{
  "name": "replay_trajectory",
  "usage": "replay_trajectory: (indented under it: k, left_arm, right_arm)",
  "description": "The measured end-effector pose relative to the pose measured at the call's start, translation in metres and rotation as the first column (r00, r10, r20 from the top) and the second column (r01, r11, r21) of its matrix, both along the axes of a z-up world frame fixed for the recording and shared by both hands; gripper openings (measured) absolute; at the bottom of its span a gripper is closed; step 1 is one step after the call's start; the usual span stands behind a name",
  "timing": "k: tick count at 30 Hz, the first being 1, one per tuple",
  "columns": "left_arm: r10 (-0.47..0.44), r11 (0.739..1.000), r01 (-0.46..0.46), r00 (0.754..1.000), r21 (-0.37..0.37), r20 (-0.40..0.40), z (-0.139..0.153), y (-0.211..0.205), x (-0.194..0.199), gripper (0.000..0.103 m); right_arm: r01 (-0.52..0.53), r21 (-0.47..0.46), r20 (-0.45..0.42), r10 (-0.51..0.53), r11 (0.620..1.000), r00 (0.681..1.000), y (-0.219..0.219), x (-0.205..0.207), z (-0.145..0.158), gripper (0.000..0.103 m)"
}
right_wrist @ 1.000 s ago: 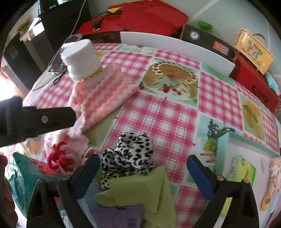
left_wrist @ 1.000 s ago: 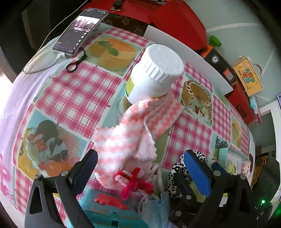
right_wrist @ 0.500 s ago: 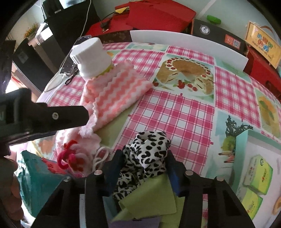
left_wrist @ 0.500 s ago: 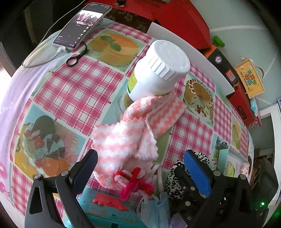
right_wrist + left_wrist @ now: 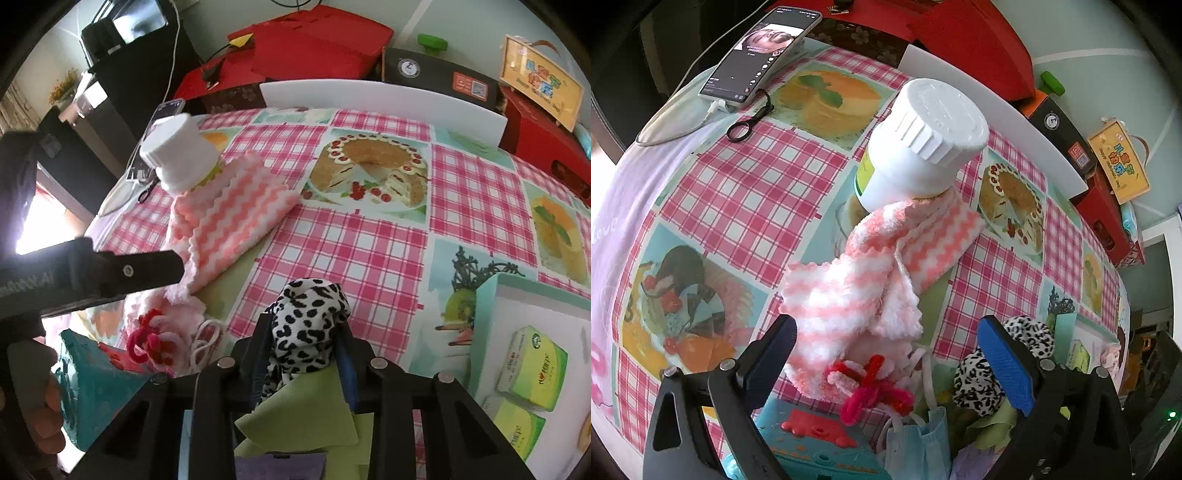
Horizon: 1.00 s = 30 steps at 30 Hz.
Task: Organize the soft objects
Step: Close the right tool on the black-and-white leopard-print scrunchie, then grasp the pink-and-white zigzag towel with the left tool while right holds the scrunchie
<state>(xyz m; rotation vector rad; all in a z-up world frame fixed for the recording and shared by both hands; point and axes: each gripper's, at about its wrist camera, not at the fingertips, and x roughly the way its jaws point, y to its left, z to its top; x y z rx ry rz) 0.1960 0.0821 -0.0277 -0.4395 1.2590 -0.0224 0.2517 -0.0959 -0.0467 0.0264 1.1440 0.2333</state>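
A leopard-print fabric piece (image 5: 310,314) is squeezed between the pads of my right gripper (image 5: 303,332), whose jaws are closing on it; it rests on a green cloth (image 5: 306,413). My left gripper (image 5: 886,332) stands open above a pink-and-white zigzag cloth (image 5: 849,295), touching nothing. That cloth (image 5: 236,218) trails from under a tilted white bottle (image 5: 916,147). A red and pink pipe-cleaner knot (image 5: 875,387) and a blue face mask (image 5: 916,439) lie near the cloth's near end. The leopard-print piece (image 5: 975,376) shows beside the left gripper's right finger.
A teal box (image 5: 812,443) lies at the near edge, with a person's hand (image 5: 48,406) beside it. A phone (image 5: 761,55) on a cable lies far left. A white tray (image 5: 491,306) with green tissue packs sits at the right. Red boxes stand behind the checked tablecloth.
My right gripper's jaws went from wide open around the leopard-print piece to pressed on it, and the gripper tilted a little. The left gripper stayed where it was, open.
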Motion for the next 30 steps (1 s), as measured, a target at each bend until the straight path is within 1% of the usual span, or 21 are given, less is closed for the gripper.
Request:
replay_trajectory:
  k: [8, 14, 17, 21, 22, 25, 30]
  left_arm:
    - [-0.017, 0.999, 0.017, 1.0, 0.041, 0.008, -0.003, -0.008, 0.007, 0.098]
    - [-0.05, 0.993, 0.049, 0.999, 0.107, 0.011, -0.006, -0.024, 0.016, 0.098]
    - [-0.07, 0.985, 0.069, 0.998, 0.159, 0.001, -0.008, -0.034, 0.019, 0.097]
    - [-0.081, 0.977, 0.079, 0.997, 0.2, -0.001, -0.011, -0.046, 0.024, 0.097]
    - [-0.081, 0.976, 0.08, 0.997, 0.204, -0.004, -0.012, -0.048, 0.025, 0.095]
    - [-0.071, 0.975, 0.076, 0.997, 0.208, -0.028, -0.019, -0.054, 0.029, 0.078]
    - [-0.061, 0.967, 0.067, 0.998, 0.244, -0.034, -0.024, -0.059, 0.033, 0.076]
  right_arm:
    - [0.037, 0.009, 0.022, -0.038, 0.999, 0.999, -0.013, 0.0, 0.01, 0.035]
    - [0.056, 0.017, 0.036, -0.056, 0.998, 0.998, -0.021, 0.001, 0.016, 0.035]
    - [0.058, 0.028, 0.035, -0.059, 0.998, 0.998, -0.023, 0.0, 0.017, 0.035]
    - [0.062, 0.043, 0.033, -0.063, 0.997, 0.997, -0.026, -0.001, 0.018, 0.035]
    - [0.063, 0.044, 0.032, -0.064, 0.997, 0.997, -0.026, -0.001, 0.018, 0.035]
    - [0.069, 0.048, 0.031, -0.071, 0.996, 0.997, -0.03, -0.002, 0.019, 0.035]
    - [0.079, 0.066, 0.03, -0.081, 0.995, 0.996, -0.035, -0.003, 0.022, 0.035]
